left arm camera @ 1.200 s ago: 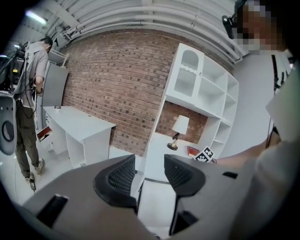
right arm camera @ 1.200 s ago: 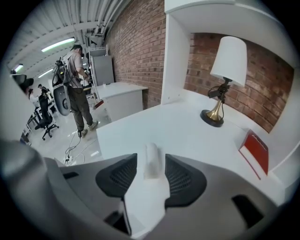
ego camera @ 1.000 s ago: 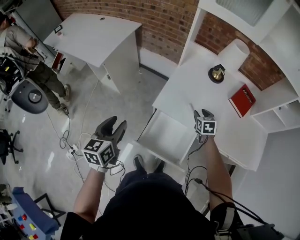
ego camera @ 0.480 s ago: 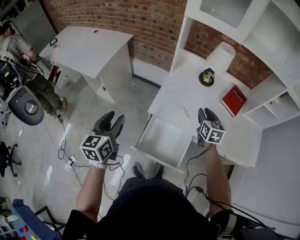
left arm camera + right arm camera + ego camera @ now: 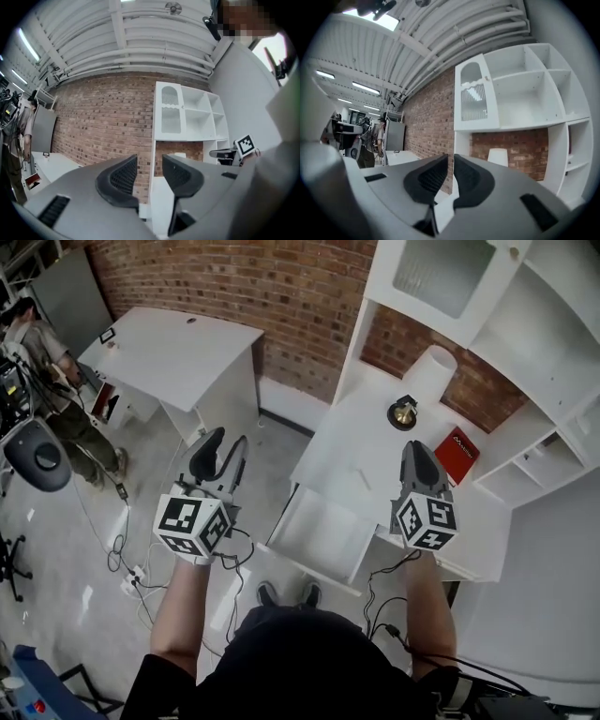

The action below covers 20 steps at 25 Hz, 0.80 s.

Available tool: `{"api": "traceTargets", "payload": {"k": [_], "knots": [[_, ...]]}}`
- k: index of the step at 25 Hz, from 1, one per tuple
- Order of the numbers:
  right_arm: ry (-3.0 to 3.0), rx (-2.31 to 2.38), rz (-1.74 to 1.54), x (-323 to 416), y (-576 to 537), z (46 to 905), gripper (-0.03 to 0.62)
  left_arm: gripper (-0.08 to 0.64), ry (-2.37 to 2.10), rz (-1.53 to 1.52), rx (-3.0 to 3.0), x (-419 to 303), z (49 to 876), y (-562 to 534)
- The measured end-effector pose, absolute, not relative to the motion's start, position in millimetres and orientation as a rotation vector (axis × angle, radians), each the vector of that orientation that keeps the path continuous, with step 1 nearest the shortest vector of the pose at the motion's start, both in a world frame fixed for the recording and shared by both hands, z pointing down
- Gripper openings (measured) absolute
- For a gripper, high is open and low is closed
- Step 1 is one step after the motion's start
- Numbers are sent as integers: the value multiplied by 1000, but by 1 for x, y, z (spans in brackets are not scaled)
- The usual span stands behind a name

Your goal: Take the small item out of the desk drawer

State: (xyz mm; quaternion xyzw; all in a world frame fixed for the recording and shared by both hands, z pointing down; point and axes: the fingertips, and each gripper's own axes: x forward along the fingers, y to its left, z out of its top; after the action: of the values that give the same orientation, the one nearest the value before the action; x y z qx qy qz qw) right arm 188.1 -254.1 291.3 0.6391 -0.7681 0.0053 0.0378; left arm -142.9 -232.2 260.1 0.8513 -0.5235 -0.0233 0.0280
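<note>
You stand over a pale floor at a white desk (image 5: pixel 375 442) set against a brick wall (image 5: pixel 281 296), with white shelves rising on its right.

Nearest you, both tongs are held level, well above the desk and pointing at the wall. The left tongs (image 5: pixel 223 448) hang over the floor to the left of the desk, jaws apart and empty. The right tongs (image 5: pixel 419 452) hang over the desktop. Their jaws have just been closing and are now almost together, with a thin slit between them and nothing in it.

Below and between them the drawer (image 5: pixel 323 531) stands pulled out, and what shows of its bottom is bare.

Just past the drawer a thin white stick (image 5: pixel 362 480) lies flat on the desktop. It is too small to tell what it is, but I judge it to be the small item, already out. It is to the left of your right tongs and below them, so that hand is far nearer. Its long axis runs roughly from the drawer toward the back of the desk, so a grip would go across it from the sides.

Farther back are a brass bell (image 5: pixel 404 412) and a red book (image 5: pixel 459 453), well apart from the stick.
</note>
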Motion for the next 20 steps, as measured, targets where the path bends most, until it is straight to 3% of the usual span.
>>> {"api": "traceTargets", "payload": {"k": [8,12,20], "knots": [[-2423,2059,-243,176,-216,199,23,150,-1614,-238,2702,-141,208,-233],[-2333,2035,-405,172,-206,191,20,149,-1570,-212,2741,-121,204,-244],[-2312,2068,-389,171,-205,187,17,147,-1572,-200,2801,-107,193,-256]]}}
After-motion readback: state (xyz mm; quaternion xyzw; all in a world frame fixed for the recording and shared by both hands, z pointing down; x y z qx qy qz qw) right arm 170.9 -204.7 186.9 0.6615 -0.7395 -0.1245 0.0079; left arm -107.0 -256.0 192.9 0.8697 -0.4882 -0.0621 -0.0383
